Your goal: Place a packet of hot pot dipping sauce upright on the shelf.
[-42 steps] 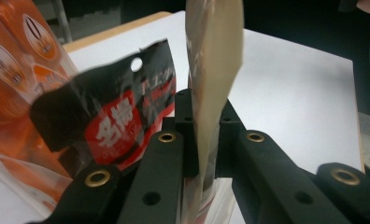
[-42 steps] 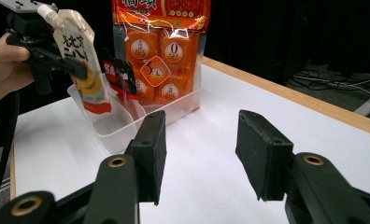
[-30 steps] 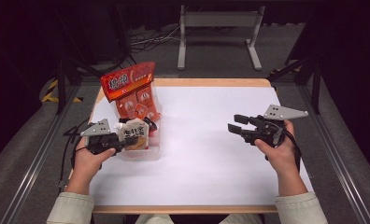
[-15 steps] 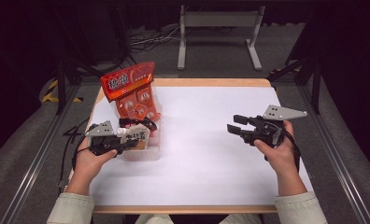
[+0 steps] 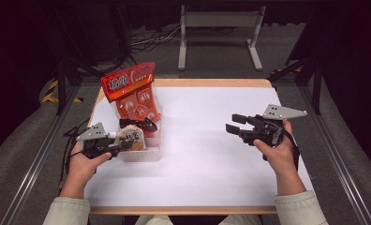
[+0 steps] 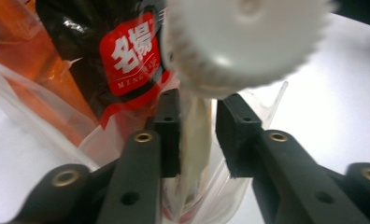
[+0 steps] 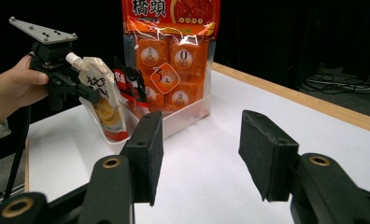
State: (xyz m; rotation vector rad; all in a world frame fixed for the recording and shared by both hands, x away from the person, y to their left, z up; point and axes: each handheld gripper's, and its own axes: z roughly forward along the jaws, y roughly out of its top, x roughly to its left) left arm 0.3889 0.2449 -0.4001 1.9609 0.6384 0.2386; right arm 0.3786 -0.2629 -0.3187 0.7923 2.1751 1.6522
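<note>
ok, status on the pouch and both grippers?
Left gripper jaws just opening, spout pouch between them, standing in the clear bin. Right gripper open, empty, over bare table. Nothing in the way.

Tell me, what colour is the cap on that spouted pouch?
White, clearest in the left gripper view: cap.

Glossy plastic pouch (image 7: 103, 100), clear plastic tray (image 5: 146, 152)

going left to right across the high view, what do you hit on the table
left claw → spout pouch → clear bin → bare white tabletop → right claw. The left claw's jaws have just been opening, with the pouch's neck between them.
</note>
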